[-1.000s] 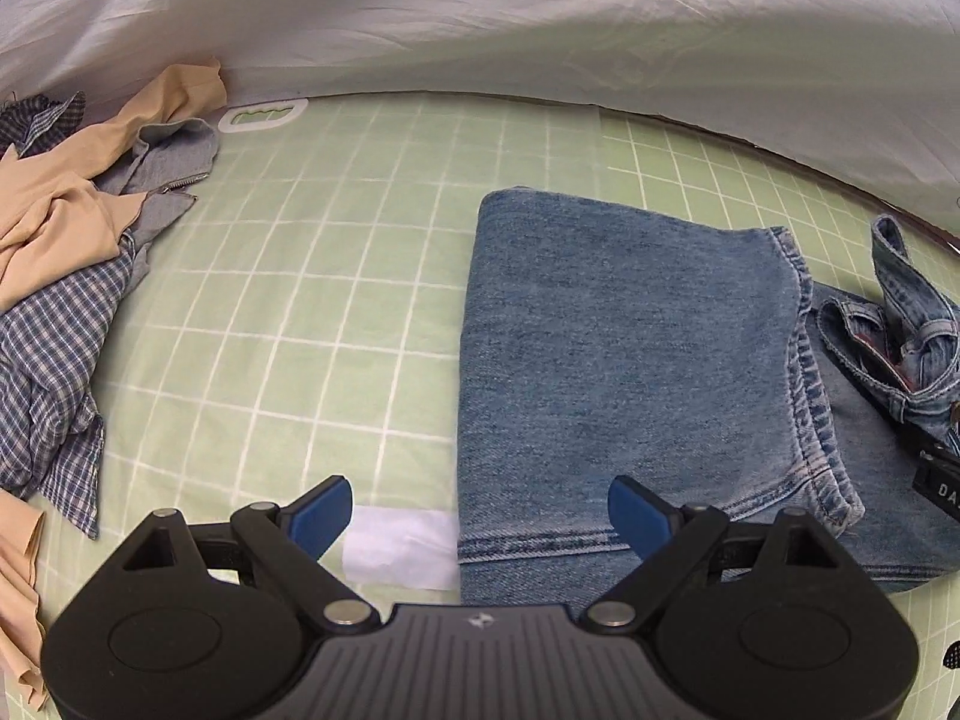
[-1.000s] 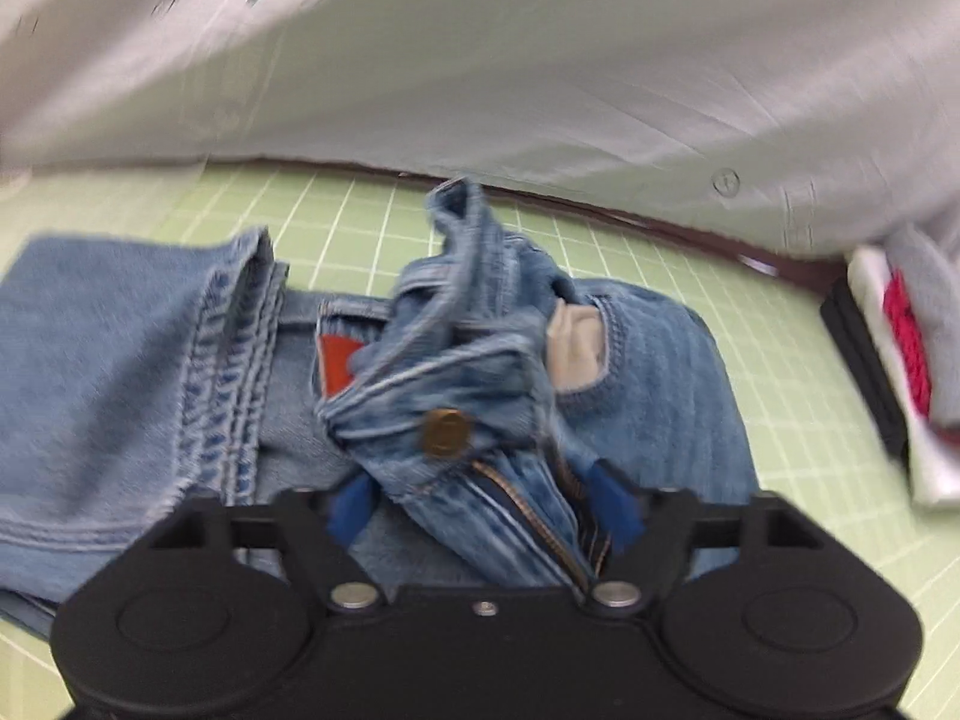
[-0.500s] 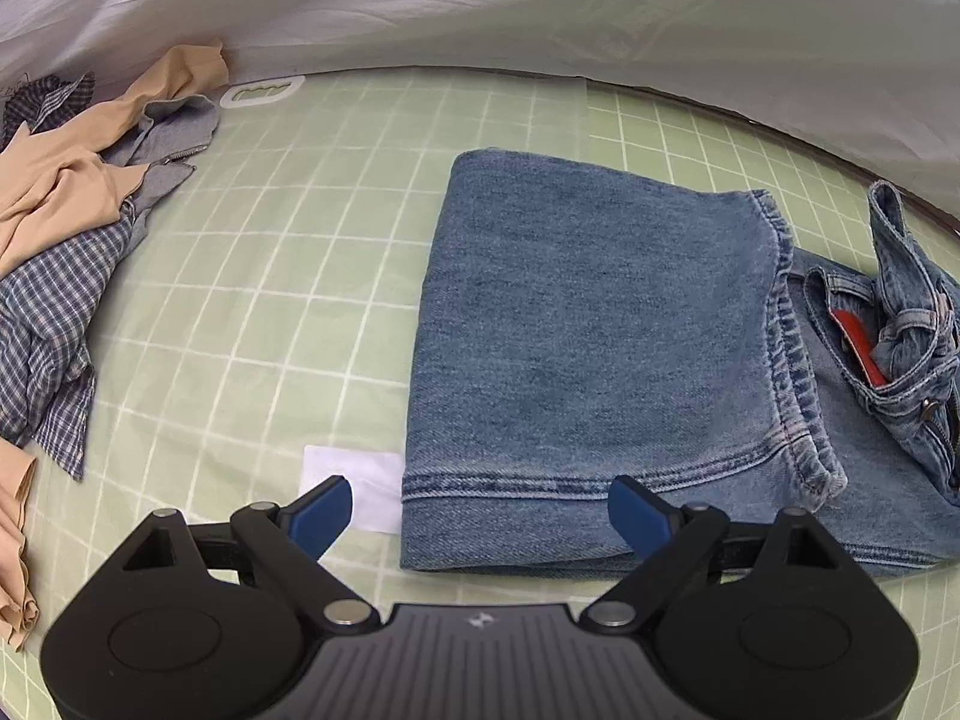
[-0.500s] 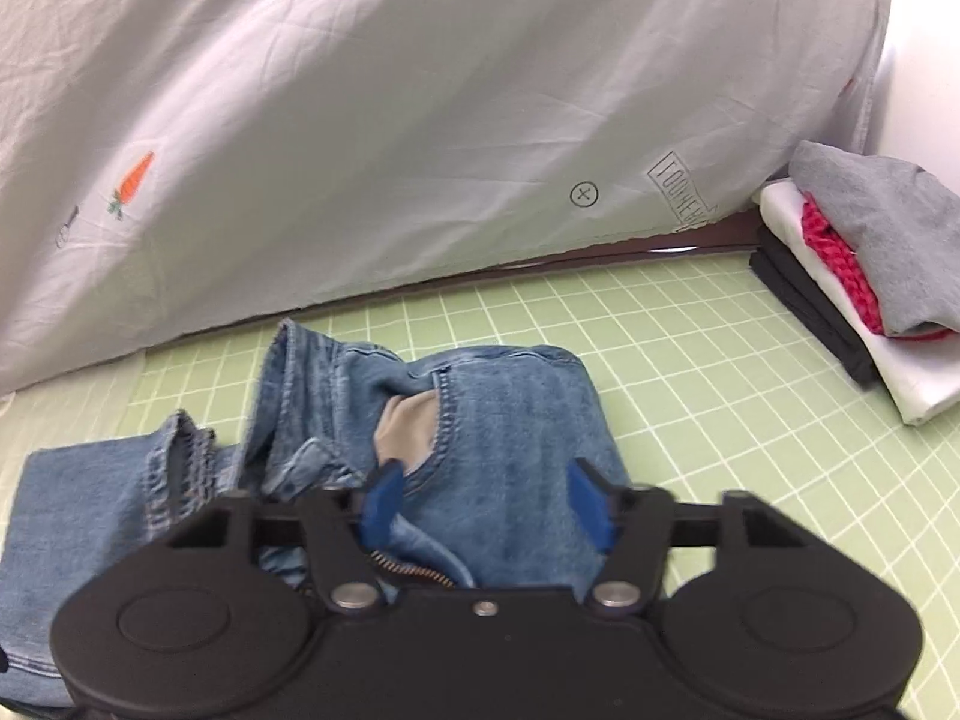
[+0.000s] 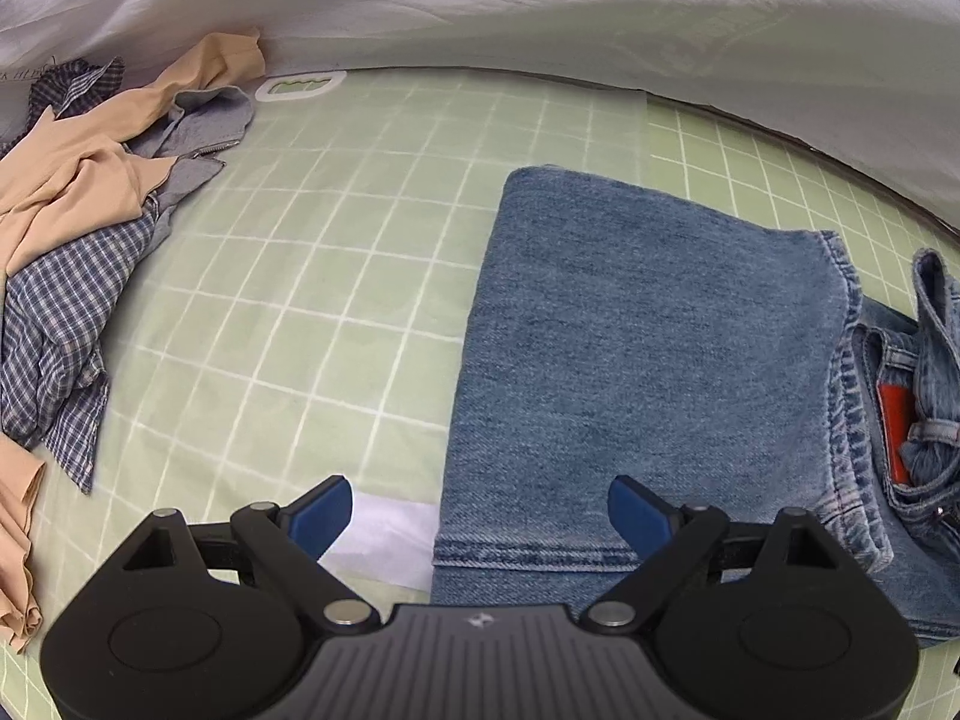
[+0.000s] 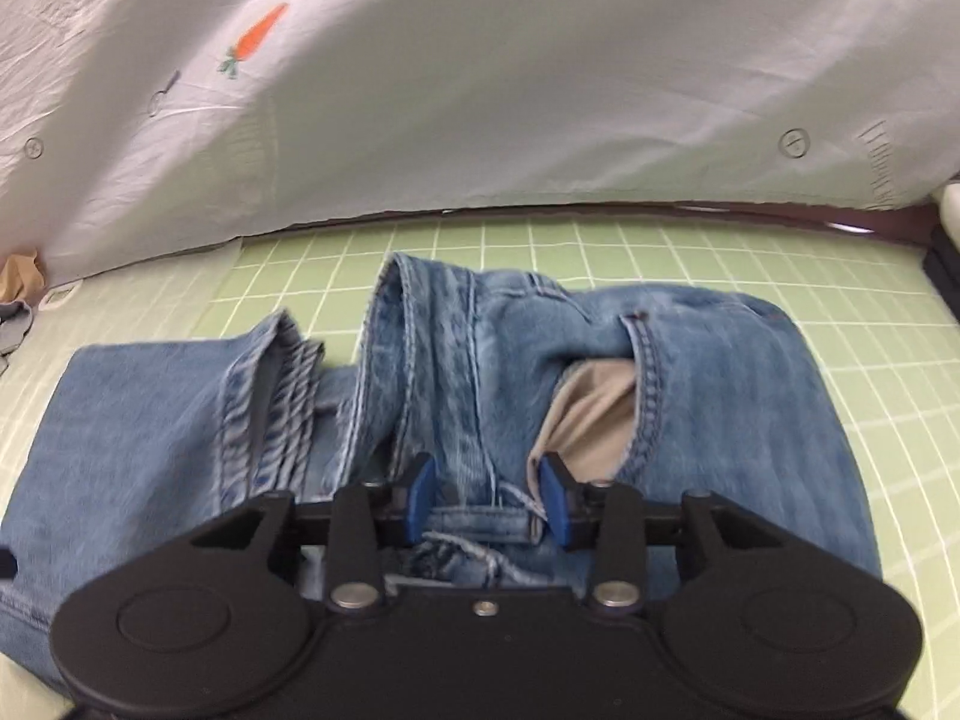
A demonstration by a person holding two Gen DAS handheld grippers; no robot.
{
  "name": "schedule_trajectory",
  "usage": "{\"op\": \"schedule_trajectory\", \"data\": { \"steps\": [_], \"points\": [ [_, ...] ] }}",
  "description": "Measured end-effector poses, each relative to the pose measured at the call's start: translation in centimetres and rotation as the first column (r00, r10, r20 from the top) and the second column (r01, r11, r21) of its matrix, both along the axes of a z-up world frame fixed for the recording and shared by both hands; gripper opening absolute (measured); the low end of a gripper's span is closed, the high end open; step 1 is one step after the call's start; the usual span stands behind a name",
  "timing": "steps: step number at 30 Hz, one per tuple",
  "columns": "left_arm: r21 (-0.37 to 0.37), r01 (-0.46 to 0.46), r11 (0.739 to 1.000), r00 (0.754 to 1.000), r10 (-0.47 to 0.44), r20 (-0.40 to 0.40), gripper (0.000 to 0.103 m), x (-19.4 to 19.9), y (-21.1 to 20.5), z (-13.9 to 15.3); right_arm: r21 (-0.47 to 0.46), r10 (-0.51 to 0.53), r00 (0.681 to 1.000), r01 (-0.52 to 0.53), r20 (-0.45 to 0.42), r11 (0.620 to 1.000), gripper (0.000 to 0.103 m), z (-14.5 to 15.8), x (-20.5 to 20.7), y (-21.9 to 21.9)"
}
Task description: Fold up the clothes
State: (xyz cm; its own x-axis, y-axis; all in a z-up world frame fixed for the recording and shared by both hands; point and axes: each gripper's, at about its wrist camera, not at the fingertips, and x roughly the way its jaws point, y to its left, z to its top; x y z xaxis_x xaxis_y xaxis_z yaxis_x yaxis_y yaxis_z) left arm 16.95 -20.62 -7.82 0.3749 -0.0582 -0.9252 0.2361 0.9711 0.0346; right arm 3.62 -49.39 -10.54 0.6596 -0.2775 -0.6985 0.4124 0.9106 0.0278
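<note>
- Jeans (image 5: 648, 360) lie on the green grid mat (image 5: 336, 252), folded. Long axis runs left–right across the mat in both views; folded leg end to the left, waistband end to the right.
- Left gripper (image 5: 480, 510): blue fingers (image 5: 318, 510) spread wide, nothing between them. It hovers over the near hem of the folded leg panel; one finger sits over the mat and a white label (image 5: 390, 540), the other over denim.
- Right gripper (image 6: 487, 498): fingers (image 6: 420, 498) drawn in close, with a gap between them that the waistband denim and a belt loop fill. Grip looks closed on that fabric.
- Left wrist view only: heap of clothes (image 5: 78, 240) at the mat's left edge (tan garment, blue check shirt, grey-blue piece), well apart from the jeans; a red patch inside the waistband.
- Right wrist view only: open front pocket with beige lining (image 6: 588, 414), waistband edge standing up. This frame is motion-blurred.
- White printed sheet (image 6: 480, 90) hangs behind the mat in both views.
</note>
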Motion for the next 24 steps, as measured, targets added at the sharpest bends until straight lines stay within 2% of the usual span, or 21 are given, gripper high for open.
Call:
{"op": "schedule_trajectory", "data": {
  "steps": [4,8,10,15,18,19,20,24],
  "points": [
    [0.014,-0.011,1.0,0.999,0.011,-0.036,0.092,0.2,0.8,-1.2,-0.077,0.038,0.999,-0.04,-0.022,0.996,0.041,0.1,-0.7,1.7],
    [-0.011,-0.021,1.0,0.998,0.02,-0.055,0.092,0.0,1.6,-2.0,-0.039,0.007,1.0,-0.008,-0.026,0.999,0.041,0.4,-0.6,1.4],
    [-0.028,-0.031,0.999,0.998,0.03,-0.06,0.092,0.0,1.9,-2.2,-0.062,0.008,1.0,-0.009,-0.027,0.998,0.041,0.0,-0.6,1.4],
    [-0.056,-0.038,0.998,0.998,0.035,-0.06,0.092,-0.1,2.4,-2.3,-0.048,-0.006,0.999,0.004,-0.042,0.999,0.045,0.2,-0.4,0.8],
    [-0.053,-0.05,0.997,0.998,0.047,-0.052,0.092,0.0,2.8,-2.0,-0.108,-0.015,0.995,0.004,-0.097,0.994,0.065,1.2,-0.2,1.3],
    [-0.06,-0.052,0.997,0.997,0.048,-0.054,0.092,0.1,3.0,-2.0,-0.101,-0.048,0.992,0.037,-0.113,0.994,0.087,1.5,-0.3,1.0],
    [-0.071,-0.054,0.996,0.997,0.05,-0.06,0.092,0.2,3.2,-2.1,-0.072,-0.085,0.989,0.077,-0.119,0.994,0.095,1.9,-0.6,0.5],
    [-0.107,-0.062,0.992,0.994,0.052,-0.095,0.092,0.4,3.5,-2.8,-0.024,-0.188,0.971,0.186,-0.149,0.982,0.096,3.2,-1.8,-1.4]
  ]
}}
